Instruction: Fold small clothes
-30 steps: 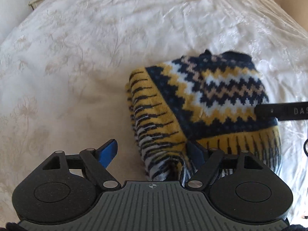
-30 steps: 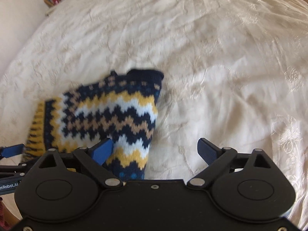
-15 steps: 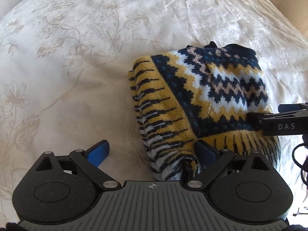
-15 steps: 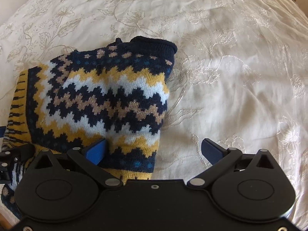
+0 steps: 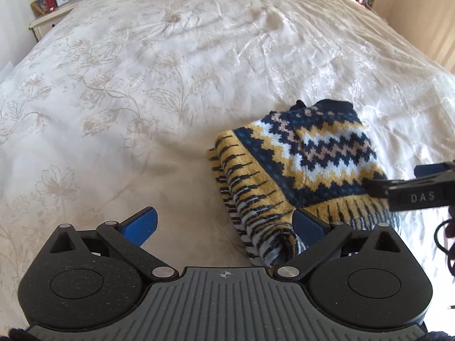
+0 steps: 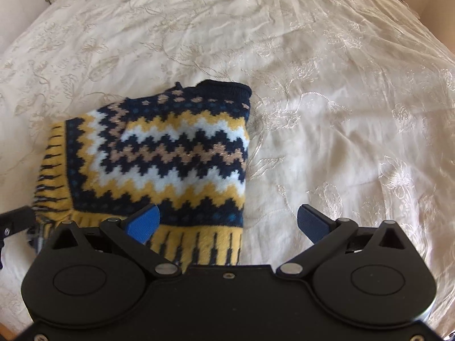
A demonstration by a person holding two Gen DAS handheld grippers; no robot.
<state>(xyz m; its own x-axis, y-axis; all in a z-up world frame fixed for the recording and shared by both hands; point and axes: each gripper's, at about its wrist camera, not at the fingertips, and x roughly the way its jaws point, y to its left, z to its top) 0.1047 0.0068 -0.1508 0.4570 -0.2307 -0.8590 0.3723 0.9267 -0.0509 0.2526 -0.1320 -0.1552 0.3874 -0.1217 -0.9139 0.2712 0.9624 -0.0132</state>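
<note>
A small knitted sweater [image 5: 307, 167], in navy, yellow, white and tan zigzag bands, is lying folded into a compact block on the bed [image 5: 148, 91], which is wearing a cream floral-embroidered bedspread. In the left wrist view the sweater is sitting at about 3 o'clock from the frame centre; in the right wrist view it is occupying the 9 o'clock side.

The left hand-held gripper [image 5: 224, 224] is standing with its blue pads far apart, the jaws having just been opening. The pad at 4 o'clock is sitting just beside the sweater's striped ribbed hem (contact cannot be confirmed), while the pad at 8 o'clock is hanging over bare bedspread. Nothing is being clamped.

The right hand-held gripper [image 6: 227, 223] is likewise standing spread wide. Its pad at 8 o'clock is showing in front of the sweater's lower yellow fringe band; its pad at 4 o'clock is over bare bedspread. It is gripping nothing. Part of this gripper, lettered "DAS", is entering the left wrist view at 3 o'clock, over the sweater's near corner.

A nightstand [image 5: 51, 14] carrying a lamp and a clock is standing at 11 o'clock beyond the bed.
</note>
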